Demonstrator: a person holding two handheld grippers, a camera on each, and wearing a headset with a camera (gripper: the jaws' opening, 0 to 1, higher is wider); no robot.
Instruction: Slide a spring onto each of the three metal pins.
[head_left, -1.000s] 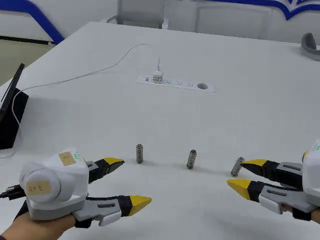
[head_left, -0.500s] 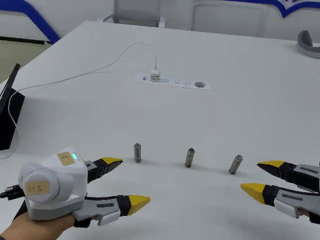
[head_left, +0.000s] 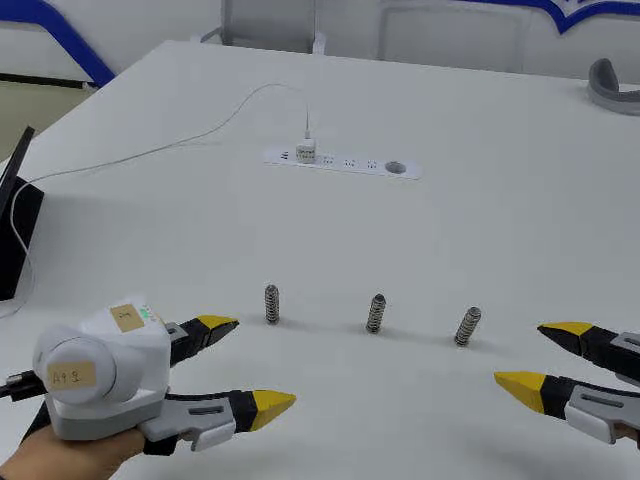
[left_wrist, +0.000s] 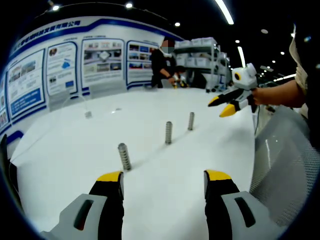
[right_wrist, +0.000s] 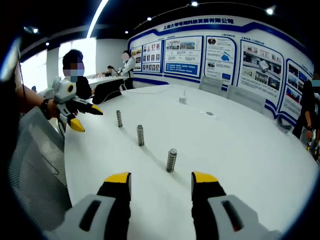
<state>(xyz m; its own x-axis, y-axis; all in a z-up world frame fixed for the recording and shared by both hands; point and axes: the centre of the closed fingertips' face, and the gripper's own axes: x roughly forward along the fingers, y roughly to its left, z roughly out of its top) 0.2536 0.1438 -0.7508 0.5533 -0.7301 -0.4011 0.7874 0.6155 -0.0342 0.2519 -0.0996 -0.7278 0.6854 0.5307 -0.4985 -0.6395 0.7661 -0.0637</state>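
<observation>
Landmark: middle pin (head_left: 376, 313), upright on the white table (head_left: 480, 230), a spring (left_wrist: 169, 132) coiled round it

Left pin (head_left: 272, 303) and right pin (head_left: 467, 326) flank the middle pin in one row, each well apart from it and each carrying its own spring. The right one leans a little

Left gripper (head_left: 245, 362): on the near side of the middle pin and off to its left, out past the left pin, held in a hand (head_left: 70, 455). Jaws wide, nothing between them

Right gripper (head_left: 543, 354): on the near side of the middle pin and to its right, beyond the right pin and clear of it. Jaws wide, nothing held

Power strip (head_left: 340, 161): on the far side of the middle pin, well apart. A white plug (head_left: 306, 150) sits in it, and the cable (head_left: 180, 145) trails away to the left
</observation>
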